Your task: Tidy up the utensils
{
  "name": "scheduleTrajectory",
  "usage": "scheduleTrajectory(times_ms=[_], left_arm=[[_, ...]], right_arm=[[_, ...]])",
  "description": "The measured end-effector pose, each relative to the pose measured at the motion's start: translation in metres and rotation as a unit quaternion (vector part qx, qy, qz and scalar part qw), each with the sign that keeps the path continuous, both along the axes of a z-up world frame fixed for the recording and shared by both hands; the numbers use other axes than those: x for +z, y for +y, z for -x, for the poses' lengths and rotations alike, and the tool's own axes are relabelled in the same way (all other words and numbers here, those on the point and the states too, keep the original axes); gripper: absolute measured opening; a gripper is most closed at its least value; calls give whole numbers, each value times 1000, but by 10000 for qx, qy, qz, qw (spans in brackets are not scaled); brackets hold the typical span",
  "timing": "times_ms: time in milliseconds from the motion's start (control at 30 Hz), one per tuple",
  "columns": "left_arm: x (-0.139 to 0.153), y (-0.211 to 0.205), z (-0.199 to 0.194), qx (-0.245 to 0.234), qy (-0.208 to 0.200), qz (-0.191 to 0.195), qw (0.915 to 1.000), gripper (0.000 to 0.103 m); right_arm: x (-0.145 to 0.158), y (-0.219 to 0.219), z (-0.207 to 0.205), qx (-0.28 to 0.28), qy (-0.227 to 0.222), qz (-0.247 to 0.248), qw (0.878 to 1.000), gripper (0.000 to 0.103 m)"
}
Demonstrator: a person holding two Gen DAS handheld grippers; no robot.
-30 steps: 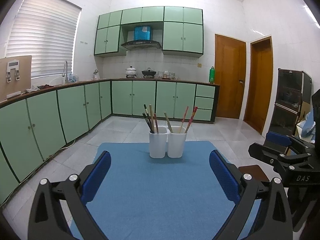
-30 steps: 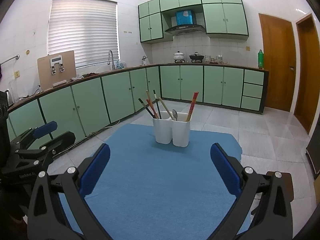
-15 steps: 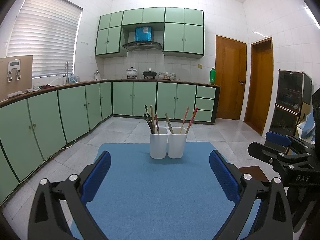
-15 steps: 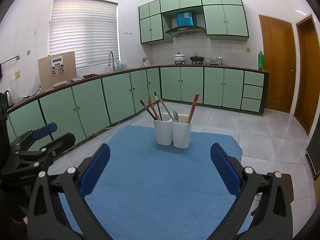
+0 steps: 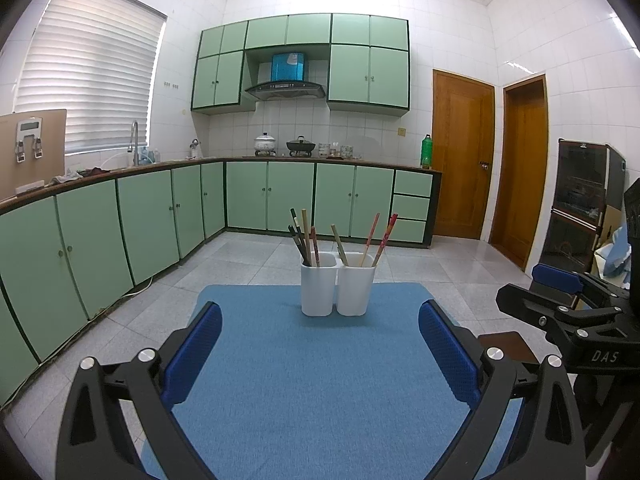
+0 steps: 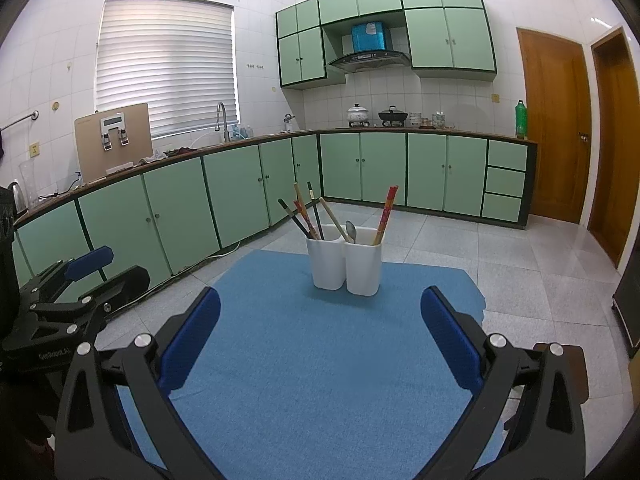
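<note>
A tiled kitchen with white walls, pale green cabinets (image 5: 288, 196) along two walls, a slatted window blind (image 5: 92, 76) and two wooden doors (image 5: 463, 160) surrounds a worktop covered by a blue mat (image 5: 320, 380). Near the far edge of the mat stand two white utensil holders (image 5: 338, 290), upright and touching side by side. The left holder (image 6: 326, 260) carries several dark and wooden chopsticks (image 6: 306, 212) that lean and fan outward. The right holder (image 6: 363, 266) carries a red patterned pair of chopsticks (image 6: 385, 214), a pale wooden stick leaning left, and a metal spoon (image 6: 351, 231) whose bowl just shows above the rim in the right wrist view. The lower parts of all utensils are hidden inside the holders, and how many sticks there are is hard to make out. The left hand-held gripper (image 5: 320, 354) is released, its blue padded fingers (image 5: 192, 354) spread wide over the near part of the mat with nothing between them. The right hand-held gripper (image 6: 320, 344) is likewise released and empty, fingers wide apart, well short of the holders. Each gripper appears at the edge of the other's view, partly cut off. On the far counter sit a white pot (image 5: 265, 143), a dark wok (image 5: 300, 145) and a green bottle (image 5: 426, 151).
</note>
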State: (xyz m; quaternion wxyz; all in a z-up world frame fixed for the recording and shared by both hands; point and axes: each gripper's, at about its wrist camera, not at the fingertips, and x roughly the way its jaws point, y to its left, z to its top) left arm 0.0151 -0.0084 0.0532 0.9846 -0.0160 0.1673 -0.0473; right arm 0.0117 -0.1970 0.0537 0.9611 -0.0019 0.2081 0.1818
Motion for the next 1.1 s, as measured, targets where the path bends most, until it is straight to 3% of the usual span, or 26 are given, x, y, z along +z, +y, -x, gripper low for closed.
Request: scheduleTrajectory(times_ms=[1100], left_arm=[[-1, -1, 0, -4, 22, -14, 10000, 97]], right_arm=[[-3, 0, -1, -10, 26, 4, 10000, 97]])
